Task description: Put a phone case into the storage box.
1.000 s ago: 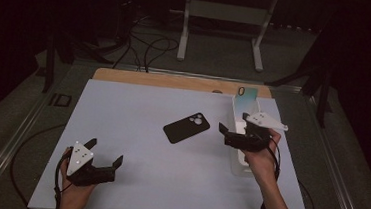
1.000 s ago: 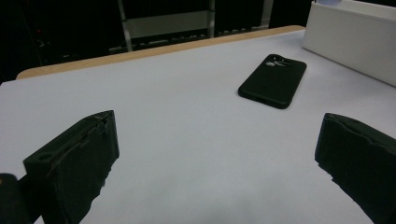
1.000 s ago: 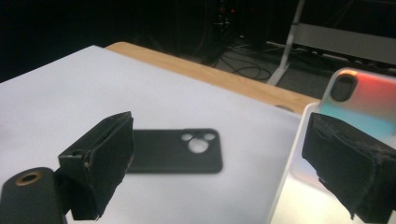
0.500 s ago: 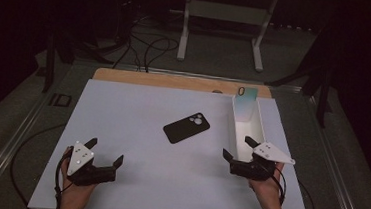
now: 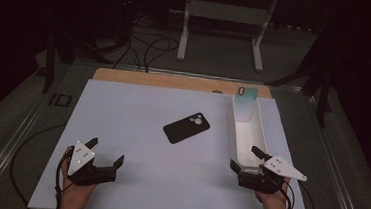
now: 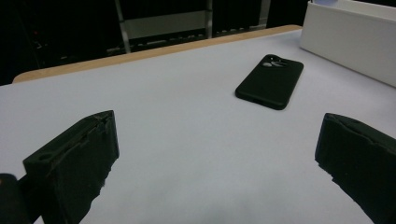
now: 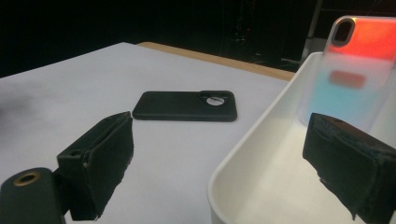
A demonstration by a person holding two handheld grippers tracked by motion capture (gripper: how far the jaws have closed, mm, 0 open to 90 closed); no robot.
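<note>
A black phone case (image 5: 186, 127) (image 6: 271, 80) (image 7: 186, 106) lies flat near the middle of the white table. A long white tray (image 5: 248, 134) (image 7: 261, 182) stands at the right, and a translucent case (image 5: 245, 104) (image 7: 348, 70), teal shading to red, leans upright against its far end. My left gripper (image 5: 105, 150) (image 6: 219, 168) rests open at the front left, pointing toward the black case. My right gripper (image 5: 243, 156) (image 7: 224, 163) is open at the tray's near end, one jaw over the tray, one over the table. Neither holds anything.
A wooden strip (image 5: 175, 81) runs along the table's far edge. Beyond it a white metal stand (image 5: 225, 22) and cables (image 5: 148, 46) sit on a dark floor. Bare table surface (image 5: 123, 109) stretches between the grippers and around the black case.
My right gripper has drawn back from the middle of the tray toward the front edge and now sits at the tray's near end. The left gripper and black case have not moved.
</note>
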